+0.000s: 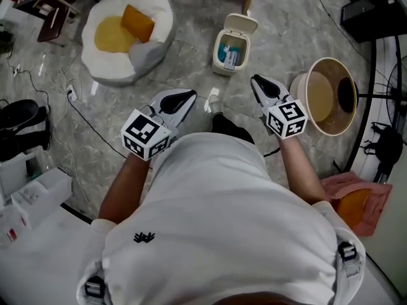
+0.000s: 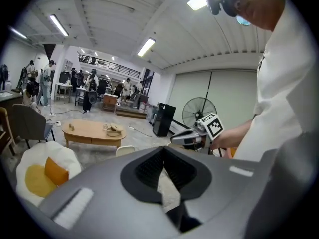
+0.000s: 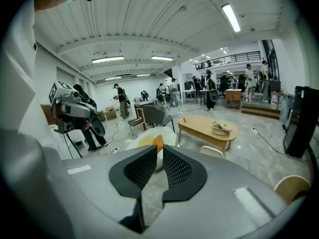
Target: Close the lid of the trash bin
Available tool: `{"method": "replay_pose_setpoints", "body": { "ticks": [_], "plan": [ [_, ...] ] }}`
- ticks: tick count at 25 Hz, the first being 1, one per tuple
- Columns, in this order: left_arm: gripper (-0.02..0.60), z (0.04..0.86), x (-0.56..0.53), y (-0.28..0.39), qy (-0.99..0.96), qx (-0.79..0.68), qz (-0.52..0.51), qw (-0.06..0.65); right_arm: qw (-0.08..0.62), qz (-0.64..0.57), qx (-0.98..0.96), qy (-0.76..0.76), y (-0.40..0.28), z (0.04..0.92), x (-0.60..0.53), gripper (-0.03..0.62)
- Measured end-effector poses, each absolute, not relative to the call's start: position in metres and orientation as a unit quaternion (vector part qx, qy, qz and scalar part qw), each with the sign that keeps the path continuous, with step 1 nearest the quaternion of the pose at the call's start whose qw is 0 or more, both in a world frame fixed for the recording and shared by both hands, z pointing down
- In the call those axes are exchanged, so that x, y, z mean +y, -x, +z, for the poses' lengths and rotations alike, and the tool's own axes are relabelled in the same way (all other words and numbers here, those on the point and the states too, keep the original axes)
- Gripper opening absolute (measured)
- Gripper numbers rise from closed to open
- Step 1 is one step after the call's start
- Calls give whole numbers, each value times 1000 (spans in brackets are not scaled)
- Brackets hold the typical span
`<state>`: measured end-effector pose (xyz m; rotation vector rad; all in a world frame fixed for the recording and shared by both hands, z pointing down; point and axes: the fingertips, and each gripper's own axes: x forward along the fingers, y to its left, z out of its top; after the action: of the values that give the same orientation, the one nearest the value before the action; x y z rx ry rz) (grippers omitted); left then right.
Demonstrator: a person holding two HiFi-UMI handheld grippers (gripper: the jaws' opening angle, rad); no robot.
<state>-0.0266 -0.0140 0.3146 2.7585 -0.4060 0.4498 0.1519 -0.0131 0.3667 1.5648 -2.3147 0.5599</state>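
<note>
A small cream trash bin (image 1: 230,49) stands on the marble floor ahead of me, its lid (image 1: 241,23) tipped back and open, blue and white rubbish showing inside. My left gripper (image 1: 189,96) hovers to the near left of the bin, jaws together and holding nothing. My right gripper (image 1: 255,80) hangs just to the bin's near right, also shut and empty. Neither touches the bin. The left gripper view (image 2: 163,149) shows the cream lid (image 2: 124,150) just past the jaw tips. In the right gripper view (image 3: 158,151) the lid (image 3: 212,152) sits to the right.
A white and yellow beanbag (image 1: 150,51) with an orange cushion lies at the far left. A round wooden tub (image 1: 304,82) and a fan stand (image 1: 372,97) are on the right. Cables (image 1: 76,103) trail on the left floor. A low wooden table (image 3: 207,128) stands behind the bin.
</note>
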Motion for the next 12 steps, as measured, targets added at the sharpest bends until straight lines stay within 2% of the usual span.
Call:
{"method": "replay_pose_setpoints", "body": {
  "ticks": [12],
  "plan": [
    [55,319,-104,-52,-950,-211,152,175,169,249,-801,-518,-264,455,-176,34]
  ]
}}
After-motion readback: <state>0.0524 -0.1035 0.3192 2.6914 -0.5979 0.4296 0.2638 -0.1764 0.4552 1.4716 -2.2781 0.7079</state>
